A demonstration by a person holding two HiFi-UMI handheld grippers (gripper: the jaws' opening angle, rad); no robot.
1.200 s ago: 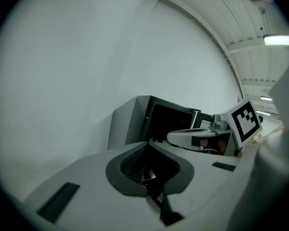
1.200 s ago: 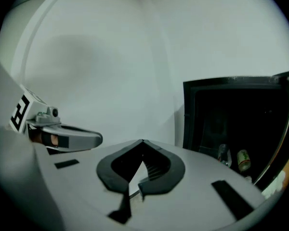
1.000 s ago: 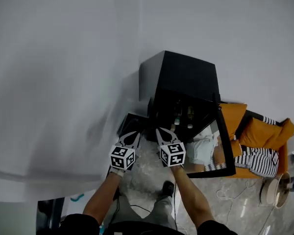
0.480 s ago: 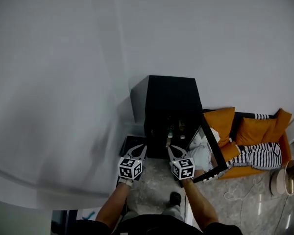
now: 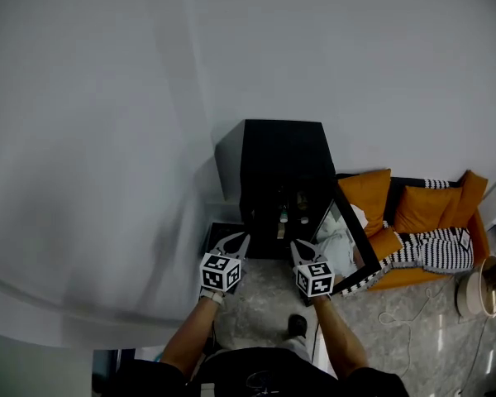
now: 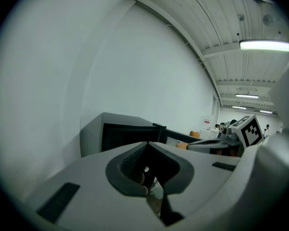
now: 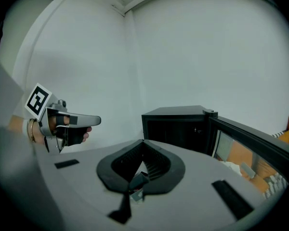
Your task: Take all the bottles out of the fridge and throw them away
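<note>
Bottles [image 5: 283, 216] stand on the shelves inside the black fridge [image 5: 281, 147], which is set against the white wall [image 5: 107, 139]. I make out 2 pale shapes and no further detail. The fridge's glass door [image 5: 341, 240] hangs open to the right, between the interior and the orange sofa [image 5: 369, 193]. Both grippers hover over the grey floor [image 5: 264, 296] in front of the opening, clear of the fridge.

- Left gripper [image 5: 238, 241]: jaws together, nothing between them.
- Right gripper [image 5: 298, 246]: jaws together, empty, just beside the door's lower edge.

A dark flat item [image 5: 215, 230] lies on the floor at the fridge's left side.
</note>
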